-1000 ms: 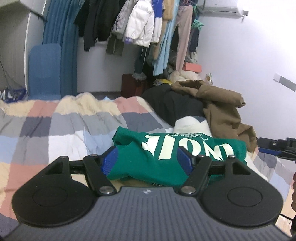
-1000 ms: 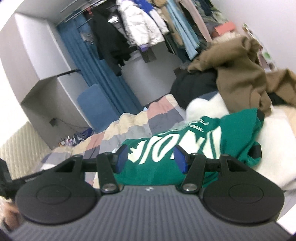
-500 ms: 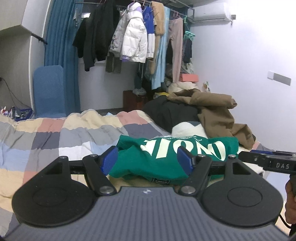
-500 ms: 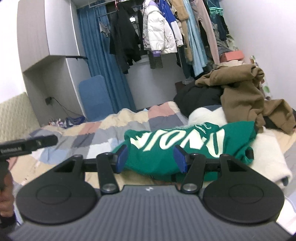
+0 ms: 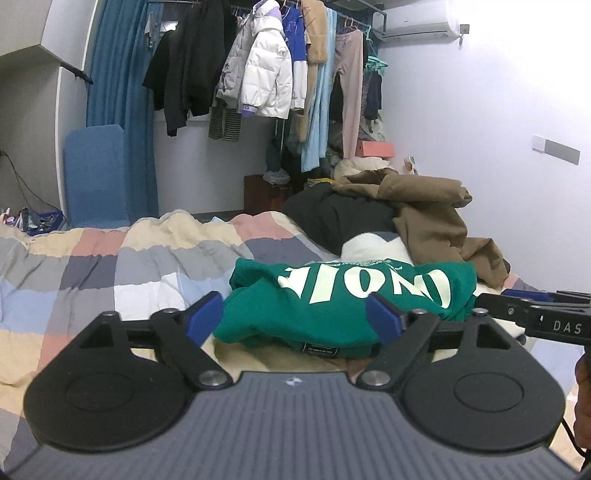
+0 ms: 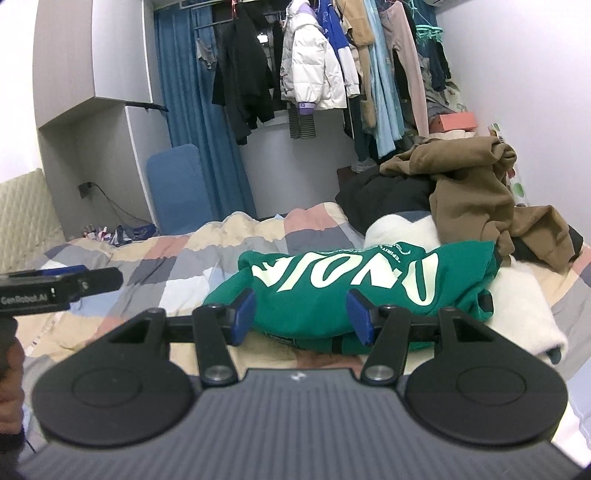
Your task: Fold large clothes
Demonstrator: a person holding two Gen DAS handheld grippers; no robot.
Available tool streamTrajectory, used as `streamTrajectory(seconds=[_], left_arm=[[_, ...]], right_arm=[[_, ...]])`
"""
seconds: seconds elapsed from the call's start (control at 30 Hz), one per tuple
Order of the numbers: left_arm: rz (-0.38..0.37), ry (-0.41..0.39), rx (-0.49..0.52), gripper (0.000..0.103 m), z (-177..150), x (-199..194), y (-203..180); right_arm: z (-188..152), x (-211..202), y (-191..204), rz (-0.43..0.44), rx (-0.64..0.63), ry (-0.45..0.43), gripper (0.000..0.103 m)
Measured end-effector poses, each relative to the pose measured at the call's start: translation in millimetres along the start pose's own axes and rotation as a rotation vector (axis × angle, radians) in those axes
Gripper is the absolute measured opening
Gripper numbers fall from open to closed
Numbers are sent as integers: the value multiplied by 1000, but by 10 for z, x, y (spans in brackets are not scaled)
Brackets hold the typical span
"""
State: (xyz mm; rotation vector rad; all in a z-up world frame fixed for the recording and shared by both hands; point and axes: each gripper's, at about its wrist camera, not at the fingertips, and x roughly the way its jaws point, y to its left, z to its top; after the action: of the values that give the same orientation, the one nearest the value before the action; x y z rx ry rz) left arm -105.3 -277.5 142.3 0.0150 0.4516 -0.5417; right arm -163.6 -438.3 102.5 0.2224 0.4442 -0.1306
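Where green sweatshirt [image 5: 343, 295] lies, brown coat [image 5: 428, 210] behind

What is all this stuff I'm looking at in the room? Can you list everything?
green sweatshirt: one, green with pale lettering, folded on the bed, just ahead of both grippers
checked quilt: one, grey, pink, cream and blue squares, covering the bed
white fleece garment: one, white, under and beside the sweatshirt
brown garment: one, brown, heaped behind it
black garment: one, black, beside the brown heap
hanging clothes: many, mixed colours, on a rail at the back
curtain: one, blue, back left
air conditioner: one, white, high on the wall
left gripper: black with blue pads, jaws opening, holding nothing
right gripper: same, open, holding nothing
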Motion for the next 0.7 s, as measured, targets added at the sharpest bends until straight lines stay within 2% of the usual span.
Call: streamTrajectory(seconds=[0.07, 0.17, 0.43, 0.7], left_arm=[[-2, 0, -5, 98, 4, 4, 7], [11, -3, -4, 100, 6, 3, 5], [29, -1, 0, 102, -10, -4, -30], [49, 0, 4, 103, -21, -7, -44]], right_arm=[[-3, 6, 11, -4, -8, -2, 58], [-15, 24, 25, -30, -28, 3, 58], [-9, 7, 34, -34, -28, 0, 58], [-22, -13, 36, -85, -17, 0, 58]])
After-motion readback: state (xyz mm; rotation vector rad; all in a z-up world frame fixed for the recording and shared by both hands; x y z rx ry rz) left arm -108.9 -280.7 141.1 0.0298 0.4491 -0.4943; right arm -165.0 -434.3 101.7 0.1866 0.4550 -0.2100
